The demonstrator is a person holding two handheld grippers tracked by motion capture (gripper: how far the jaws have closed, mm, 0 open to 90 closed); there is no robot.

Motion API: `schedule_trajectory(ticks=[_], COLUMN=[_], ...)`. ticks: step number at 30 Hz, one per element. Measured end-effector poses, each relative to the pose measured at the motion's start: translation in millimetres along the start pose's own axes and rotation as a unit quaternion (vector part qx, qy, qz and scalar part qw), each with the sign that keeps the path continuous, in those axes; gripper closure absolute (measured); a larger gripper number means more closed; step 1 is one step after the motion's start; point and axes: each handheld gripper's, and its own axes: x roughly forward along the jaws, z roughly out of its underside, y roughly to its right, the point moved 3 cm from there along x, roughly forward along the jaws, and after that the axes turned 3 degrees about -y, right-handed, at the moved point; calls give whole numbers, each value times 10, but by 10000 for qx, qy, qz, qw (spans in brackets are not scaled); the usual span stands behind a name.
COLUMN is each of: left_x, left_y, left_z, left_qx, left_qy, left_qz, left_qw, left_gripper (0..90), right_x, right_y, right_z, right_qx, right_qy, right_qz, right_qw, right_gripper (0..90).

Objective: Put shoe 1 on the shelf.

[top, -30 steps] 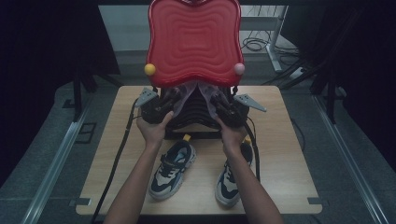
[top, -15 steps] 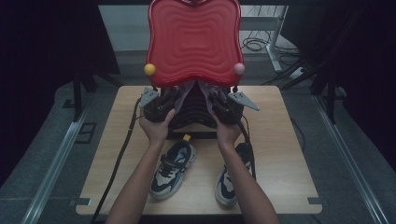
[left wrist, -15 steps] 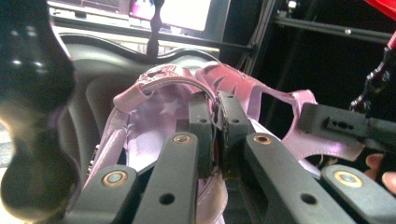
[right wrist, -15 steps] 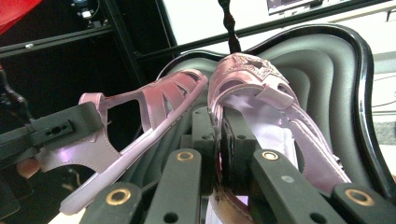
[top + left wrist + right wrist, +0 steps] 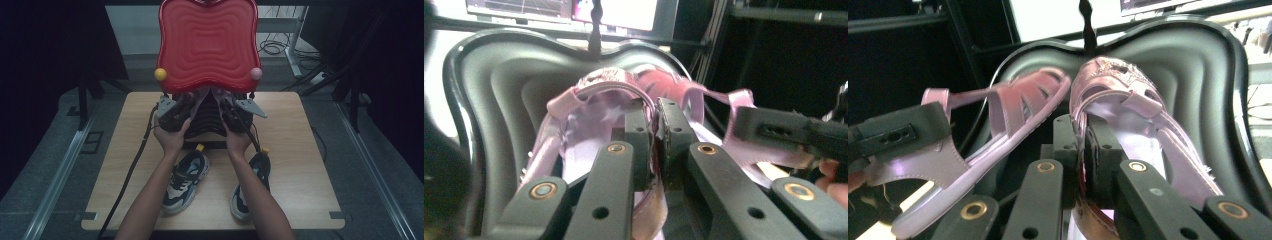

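Note:
Two pink sandals [image 5: 207,96] are held side by side under a red wavy tray [image 5: 207,45]. My left gripper [image 5: 656,112] is shut on the side strap of one pink sandal [image 5: 589,95]; its jaws have just been opening a little, with the strap still between the pads. My right gripper [image 5: 1082,127] is shut on the side rim of the other pink sandal [image 5: 1128,95]. In the right gripper view the first sandal [image 5: 1018,100] hangs from the left gripper's jaw at the left. The high view has the left gripper [image 5: 186,104] and right gripper [image 5: 225,104] close together, tips hidden under the tray.
A pair of dark and white sneakers [image 5: 185,180] [image 5: 250,185] lies on the wooden table [image 5: 300,150] below the forearms. A black ribbed stand [image 5: 207,125] sits under the tray. Yellow [image 5: 160,74] and pink [image 5: 256,73] knobs mark the tray's corners. Cables trail off the table.
The right hand has shifted inward toward the left one, bringing the two sandals closer under the tray. The left hand has hardly moved.

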Motion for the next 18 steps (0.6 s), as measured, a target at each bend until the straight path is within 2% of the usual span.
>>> schedule_trajectory(ticks=[2,4,7,9,14,18], left_x=[4,17,24,35,55,45], left_y=[16,34,53,54,53,53], left_z=[58,122,176,188,225,226], left_qx=[-23,0,-44,-101,-129,-184], left_qy=[-150,-270,-312,-377,-539,-602], left_qz=[16,8,66,111,181,248], left_qw=[9999,9996,9995,9992,9983,9977], left_gripper=[832,818,800,783,719,629], right_x=[1,-8,-16,-13,-39,-80], right_y=[-3,5,14,9,-9,16], right_z=[30,49,75,99,89,71], right_qx=[-141,-131,-155,-141,-169,-143], right_qy=[-65,-118,-228,-363,-358,-379], right_qz=[71,71,71,-15,-80,-109], right_qw=[9999,9998,9996,9992,9992,9991], right_gripper=[839,836,817,798,782,752])
